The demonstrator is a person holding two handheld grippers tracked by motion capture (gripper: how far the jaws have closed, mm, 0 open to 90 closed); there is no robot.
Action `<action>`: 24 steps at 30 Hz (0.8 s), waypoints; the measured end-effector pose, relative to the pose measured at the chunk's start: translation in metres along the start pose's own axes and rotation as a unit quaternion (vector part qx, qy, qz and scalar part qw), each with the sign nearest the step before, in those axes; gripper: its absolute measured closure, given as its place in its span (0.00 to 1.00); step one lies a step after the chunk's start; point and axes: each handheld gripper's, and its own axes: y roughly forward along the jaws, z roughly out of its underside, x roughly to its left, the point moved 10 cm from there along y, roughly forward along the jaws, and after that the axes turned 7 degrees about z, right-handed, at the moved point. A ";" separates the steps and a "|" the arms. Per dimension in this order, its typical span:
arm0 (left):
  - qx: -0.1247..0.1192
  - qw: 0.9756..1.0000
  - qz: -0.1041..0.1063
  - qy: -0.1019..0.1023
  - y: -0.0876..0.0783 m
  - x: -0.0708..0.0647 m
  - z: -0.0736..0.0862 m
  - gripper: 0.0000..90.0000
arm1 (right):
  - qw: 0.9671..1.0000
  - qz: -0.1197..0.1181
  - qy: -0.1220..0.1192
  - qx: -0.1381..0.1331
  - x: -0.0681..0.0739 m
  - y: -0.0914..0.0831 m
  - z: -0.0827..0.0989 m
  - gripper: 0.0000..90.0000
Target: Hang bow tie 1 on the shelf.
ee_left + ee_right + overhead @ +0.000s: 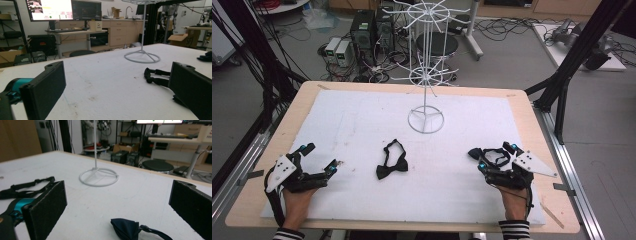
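Lying flat on the white mat, the navy bow tie (126, 228) sits near the tabletop's right front corner, right between the spread jaws of the right gripper (495, 156), its strap trailing off toward the gripper's body. That gripper stands wide open and has hold of nothing; its own view shows the knot low and just ahead of the jaws, closer to the right jaw's side than the left. To pick it up well, I would judge the gripper should ease forward and down until the pads flank the thick knot rather than the thin strap, then close squarely so the fabric does not slide out.

A second tie, the black bow tie (392, 166), lies near the middle of the mat's front half, its strap looped toward the far edge. It is well apart from the left gripper (321, 159), which rests near the left front corner, jaws equally wide and empty, angled toward that tie.

Farther back, near the middle of the far edge, the white wire stand (426, 120) rises on its ring base, hooks bare.
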 end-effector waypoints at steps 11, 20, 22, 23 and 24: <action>-0.001 1.000 0.000 -0.001 0.000 0.000 0.000 0.02 | 0.995 -0.020 -0.018 0.093 -0.008 0.008 0.001 0.01; -0.001 1.000 0.000 -0.001 0.000 0.000 0.000 0.02 | 0.985 -0.032 -0.050 0.162 -0.014 0.015 0.000 0.01; -0.002 1.000 0.000 -0.001 0.000 0.000 0.000 0.02 | 0.982 -0.035 -0.055 0.179 -0.016 0.016 0.001 0.01; -0.002 1.000 0.000 -0.001 0.000 0.000 0.000 0.02 | 0.980 -0.036 -0.058 0.189 -0.017 0.016 0.002 0.01; -0.001 1.000 0.000 0.000 0.000 0.000 0.000 0.02 | 0.978 -0.040 -0.059 0.198 -0.017 0.016 0.004 0.03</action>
